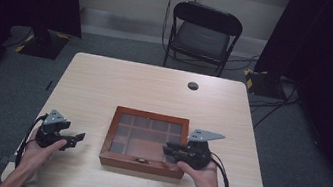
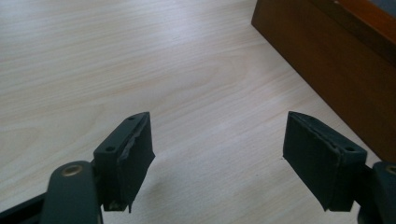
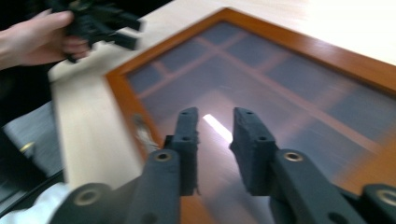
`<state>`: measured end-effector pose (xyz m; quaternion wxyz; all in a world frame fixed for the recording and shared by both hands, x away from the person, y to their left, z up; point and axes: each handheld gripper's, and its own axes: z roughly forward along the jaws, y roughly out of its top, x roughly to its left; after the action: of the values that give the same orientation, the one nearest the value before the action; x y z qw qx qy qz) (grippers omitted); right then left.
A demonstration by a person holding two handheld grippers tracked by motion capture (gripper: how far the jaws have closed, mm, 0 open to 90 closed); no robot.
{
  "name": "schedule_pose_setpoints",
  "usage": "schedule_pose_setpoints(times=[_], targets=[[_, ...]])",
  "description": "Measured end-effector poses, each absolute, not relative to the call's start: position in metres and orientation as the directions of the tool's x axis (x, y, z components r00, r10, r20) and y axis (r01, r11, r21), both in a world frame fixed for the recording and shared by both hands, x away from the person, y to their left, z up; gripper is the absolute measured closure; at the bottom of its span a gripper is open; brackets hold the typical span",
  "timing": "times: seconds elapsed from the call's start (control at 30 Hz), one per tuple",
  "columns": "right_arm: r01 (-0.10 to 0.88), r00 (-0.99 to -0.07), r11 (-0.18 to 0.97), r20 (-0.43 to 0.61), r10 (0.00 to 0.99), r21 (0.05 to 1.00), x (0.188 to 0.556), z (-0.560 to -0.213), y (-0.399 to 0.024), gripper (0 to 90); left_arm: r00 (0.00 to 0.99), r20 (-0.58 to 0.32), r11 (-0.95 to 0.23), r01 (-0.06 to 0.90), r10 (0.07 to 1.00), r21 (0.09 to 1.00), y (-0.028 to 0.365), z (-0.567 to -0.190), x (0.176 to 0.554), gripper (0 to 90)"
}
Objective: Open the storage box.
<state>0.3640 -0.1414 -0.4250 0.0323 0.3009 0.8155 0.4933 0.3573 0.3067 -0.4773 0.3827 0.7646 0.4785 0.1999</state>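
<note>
A shallow brown wooden box (image 1: 107, 140) with a glass lid over several compartments lies near the table's front edge, lid down, with a small metal latch (image 1: 142, 160) on its front. My left gripper (image 1: 79, 138) is held just left of the box, jaws wide open over bare table and nothing between them (image 2: 217, 149); the box's side (image 2: 322, 51) lies to its right. My right gripper (image 1: 166, 149) hovers over the lid's front right corner. Its jaws (image 3: 215, 126) stand a narrow gap apart with nothing between them, above the glass (image 3: 289, 93).
The light wooden table (image 1: 155, 86) has a round cable hole (image 1: 193, 85) at its far side. A black folding chair (image 1: 204, 33) stands behind the table. Dark curtains hang at both sides, and cables lie on the floor at the right.
</note>
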Motion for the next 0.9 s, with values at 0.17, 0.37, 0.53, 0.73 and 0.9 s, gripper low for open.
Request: schedule_pose_setpoints(times=[0.17,0.37,0.53,0.73,0.9], targets=[[0.433,-0.867,0.390,0.257,0.427,0.813,0.365,-0.425,-0.115,77.8,0.470,-0.076,-0.240,0.576,0.879,0.782,0.307,-0.477,0.357,23.8],[0.406,-0.901,0.456,0.265,0.343,0.792,0.365,-0.431,-0.090,80.4,0.473,-0.086,-0.238,0.582,0.877,0.777,0.307,-0.475,0.357,23.8],[0.390,-0.913,0.488,0.259,0.316,0.781,0.364,-0.435,-0.085,83.4,0.496,-0.075,-0.263,0.576,0.865,0.774,0.303,-0.476,0.356,23.5],[0.383,-0.917,0.502,0.253,0.309,0.775,0.364,-0.439,-0.083,83.1,0.506,-0.078,-0.268,0.575,0.859,0.773,0.302,-0.476,0.357,23.4],[0.372,-0.920,0.505,0.238,0.310,0.779,0.363,-0.438,-0.083,81.8,0.507,-0.093,-0.256,0.575,0.857,0.778,0.302,-0.475,0.356,23.2]])
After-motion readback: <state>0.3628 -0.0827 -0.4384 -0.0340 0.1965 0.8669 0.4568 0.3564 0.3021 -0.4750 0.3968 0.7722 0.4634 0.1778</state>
